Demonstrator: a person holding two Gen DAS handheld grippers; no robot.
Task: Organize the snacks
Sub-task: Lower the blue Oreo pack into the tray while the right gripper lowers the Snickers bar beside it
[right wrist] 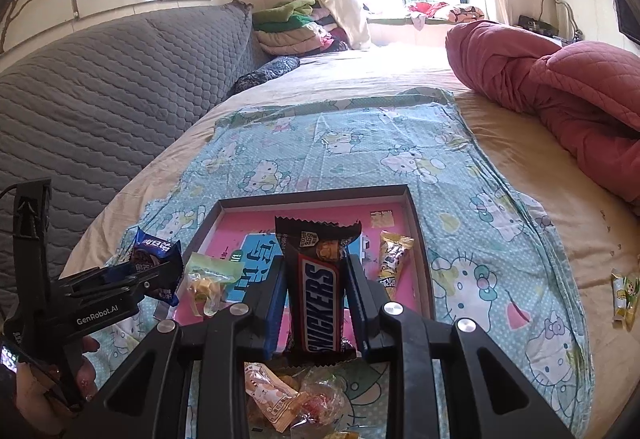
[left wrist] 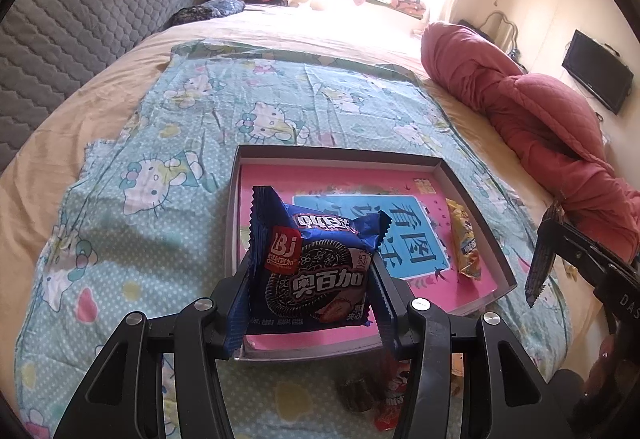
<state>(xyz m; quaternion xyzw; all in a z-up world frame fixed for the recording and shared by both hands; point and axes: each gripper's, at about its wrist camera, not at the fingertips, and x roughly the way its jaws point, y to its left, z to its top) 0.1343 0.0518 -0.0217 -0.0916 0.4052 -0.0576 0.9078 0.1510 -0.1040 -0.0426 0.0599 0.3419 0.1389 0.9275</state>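
1. Two grippers, both loaded, as we record them over the bed (left wrist: 100,71).
2. Left gripper (left wrist: 312,279): jaws part-way apart and closed on a blue cookie packet (left wrist: 316,263), which we see standing upright between the pads, above the near left part of the tray (left wrist: 476,199). In the right wrist view we find this gripper (right wrist: 160,275) at the left edge of the tray (right wrist: 418,223), with the same packet (right wrist: 154,259) in it.
3. Right gripper (right wrist: 316,299): jaws nearly together, clamped on a Snickers bar (right wrist: 320,279) held lengthwise, its far end over the tray. From the left wrist view we see this gripper (left wrist: 548,251) only at the right edge, with a dark wrapper hanging from it.
4. Tray: shallow, dark-walled, lined with a pink sheet bearing a blue panel; it lies on the cartoon-cat cloth (left wrist: 180,143) spread over the bed.
5. In the tray: one yellow snack packet (left wrist: 464,239) along the right wall; one clear bag of yellowish pieces (right wrist: 208,279) at the near left, seen from the right wrist only.
6. Loose on the cloth near us: a red wrapper (left wrist: 390,407) and several small packets (right wrist: 276,395).
7. Further: a small yellow-green packet (right wrist: 624,295) on the bed at the right, well apart from the tray; a red quilt (left wrist: 520,107) bundled beyond.
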